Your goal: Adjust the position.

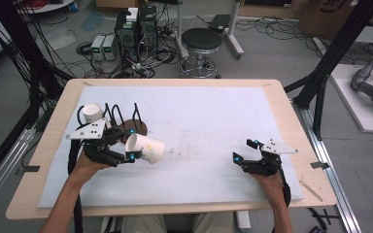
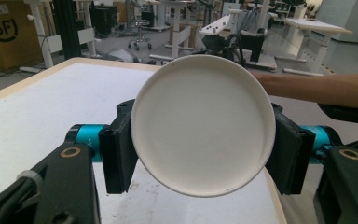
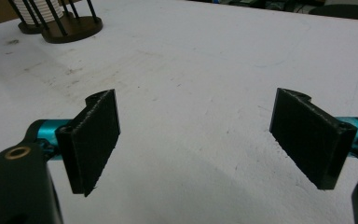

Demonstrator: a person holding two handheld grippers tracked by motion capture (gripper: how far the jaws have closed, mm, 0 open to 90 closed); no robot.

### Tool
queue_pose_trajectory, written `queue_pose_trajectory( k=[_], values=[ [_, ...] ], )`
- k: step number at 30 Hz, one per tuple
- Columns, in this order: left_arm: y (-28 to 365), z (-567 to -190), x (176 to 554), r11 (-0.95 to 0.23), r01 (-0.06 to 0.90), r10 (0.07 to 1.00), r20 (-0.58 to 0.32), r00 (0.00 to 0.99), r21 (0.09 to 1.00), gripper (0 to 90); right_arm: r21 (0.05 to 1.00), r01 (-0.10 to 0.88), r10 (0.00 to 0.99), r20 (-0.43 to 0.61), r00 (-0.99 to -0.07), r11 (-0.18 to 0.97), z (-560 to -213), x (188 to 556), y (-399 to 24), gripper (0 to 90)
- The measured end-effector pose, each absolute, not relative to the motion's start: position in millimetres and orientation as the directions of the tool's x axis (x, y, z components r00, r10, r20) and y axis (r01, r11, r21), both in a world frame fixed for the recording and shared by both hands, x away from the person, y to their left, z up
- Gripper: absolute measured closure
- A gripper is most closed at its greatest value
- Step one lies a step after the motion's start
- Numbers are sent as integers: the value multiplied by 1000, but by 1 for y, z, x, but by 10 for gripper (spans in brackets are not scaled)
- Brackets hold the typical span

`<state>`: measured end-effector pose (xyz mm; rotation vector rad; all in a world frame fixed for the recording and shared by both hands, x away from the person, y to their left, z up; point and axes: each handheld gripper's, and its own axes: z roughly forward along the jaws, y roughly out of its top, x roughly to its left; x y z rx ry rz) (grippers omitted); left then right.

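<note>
a: left gripper (image 1: 126, 145) is clamped on the white paper cup (image 1: 145, 147), jaws pinching it across the sides near the base. cup's tipped on its side, mouth pointing toward 3 o'clock in the high view, held just off the white mat (image 1: 199, 121). in the left gripper view u see the cup's round bottom (image 2: 203, 124) square between the two pads.

b: and the right gripper (image 1: 245, 150)?

a: jaws wide apart, nothing between them, parked low at about 4 o'clock on the table, well apart from the cup. bare mat between the pads in its own view.

b: what could go wrong imo?

a: paper cup = soft walls. squeeze harder and it prob dents or ovals out. grip's near the base too, so the long end could droop or swivel if the hand tilts. also the dark rack (image 1: 126, 124) w/ upright rods sits just behind at 11 o'clock, w/ another white cup (image 1: 93, 112) on it. a careless swing could clip a rod.

b: hand pose?

a: left forearm comes in from 6 o'clock, wrist bent so the gripper points roughly level toward 2. right hand lies low, gripper aimed toward 10.
</note>
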<state>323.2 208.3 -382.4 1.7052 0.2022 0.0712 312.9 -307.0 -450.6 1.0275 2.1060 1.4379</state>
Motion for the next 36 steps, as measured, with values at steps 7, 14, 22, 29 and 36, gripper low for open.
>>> queue_pose_trajectory(
  k=[7,14,22,29,36],
  values=[
    [208,-382,322,-132,89,180,-64,982,987,353,908,357,747,79,-660,220,-450,314,-305,162],
    [209,-382,322,-123,89,182,-66,981,988,354,905,375,717,126,-686,199,-449,317,-309,163],
    [207,-384,325,-123,90,177,-68,982,988,354,912,356,645,147,-750,206,-431,318,-305,171],
    [203,-385,325,-120,88,172,-66,983,989,353,910,338,539,165,-826,240,-417,322,-288,171],
    [197,-386,325,-113,87,157,-69,985,990,354,915,275,447,123,-886,294,-394,325,-265,170]
  ],
)
